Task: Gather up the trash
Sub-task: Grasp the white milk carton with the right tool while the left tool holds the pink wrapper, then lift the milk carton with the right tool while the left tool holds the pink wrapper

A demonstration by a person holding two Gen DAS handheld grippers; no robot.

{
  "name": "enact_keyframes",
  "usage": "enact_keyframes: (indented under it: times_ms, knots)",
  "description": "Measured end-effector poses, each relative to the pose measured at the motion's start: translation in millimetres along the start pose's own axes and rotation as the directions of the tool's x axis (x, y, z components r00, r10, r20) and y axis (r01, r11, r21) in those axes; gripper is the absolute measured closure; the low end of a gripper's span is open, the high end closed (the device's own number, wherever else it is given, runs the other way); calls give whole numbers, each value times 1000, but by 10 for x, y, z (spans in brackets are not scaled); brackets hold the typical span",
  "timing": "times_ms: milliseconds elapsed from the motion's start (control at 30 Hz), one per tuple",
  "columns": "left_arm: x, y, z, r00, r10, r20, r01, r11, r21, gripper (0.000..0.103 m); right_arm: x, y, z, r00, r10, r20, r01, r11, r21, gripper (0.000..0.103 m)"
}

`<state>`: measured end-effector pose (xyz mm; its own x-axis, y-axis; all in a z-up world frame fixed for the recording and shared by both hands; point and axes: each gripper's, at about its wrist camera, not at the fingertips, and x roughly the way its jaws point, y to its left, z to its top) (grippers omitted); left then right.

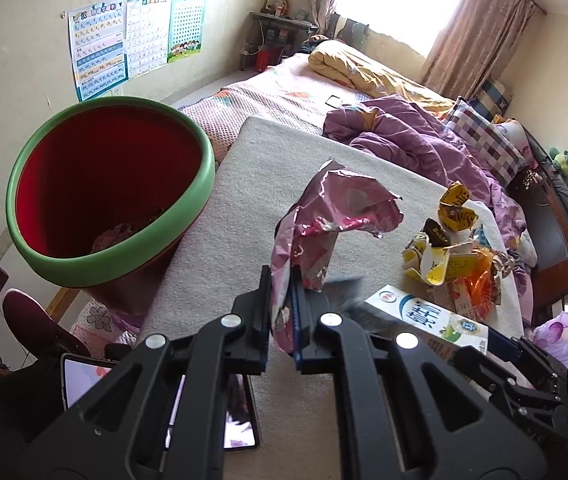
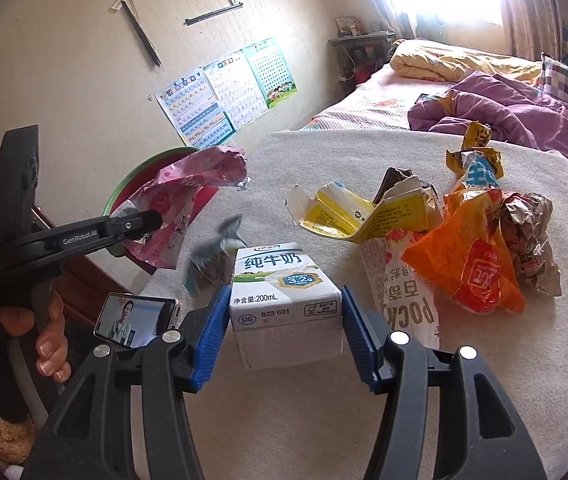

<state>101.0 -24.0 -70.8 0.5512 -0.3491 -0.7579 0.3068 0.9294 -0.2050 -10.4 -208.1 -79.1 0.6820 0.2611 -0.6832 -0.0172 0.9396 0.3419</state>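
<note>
Blue pads [image 2: 212, 334] of right gripper [image 2: 284, 336] clamped on milk carton [image 2: 279, 292], raised off the pale mat [image 2: 484, 380]. Left gripper [image 1: 284, 312] pinched narrow on pink wrapper [image 1: 324, 216], short of red bin [image 1: 107, 188]. Small blurred scrap [image 2: 219, 256] apparently mid-air beside carton: risk of missing bin. Wrapper held by one edge; could slip. Remaining trash pile [image 2: 464, 240] still on mat.

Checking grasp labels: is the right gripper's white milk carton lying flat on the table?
No: the right gripper holds the white milk carton clamped between its blue pads.
</note>
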Motion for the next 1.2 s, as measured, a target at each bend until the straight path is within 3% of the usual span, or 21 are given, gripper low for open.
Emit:
enact_keyframes:
  times_ms: [300, 867, 1067, 1200]
  knots:
    - [-117, 49, 14, 999, 14, 40, -13, 1000, -9, 95, -152, 81, 86, 998, -23, 59, 25, 999, -36, 49]
    - [-116, 100, -19, 999, 15, 38, -14, 1000, -19, 95, -338, 76, 206, 992, -46, 119, 51, 998, -39, 50]
    - [25, 96, -45, 1000, 23, -9, -23, 1000, -6, 95, -139, 32, 137, 998, -60, 34, 62, 997, -43, 50]
    - [253, -22, -60, 997, 34, -73, -29, 998, 61, 95, -7, -11, 65, 998, -52, -33, 51, 998, -33, 49]
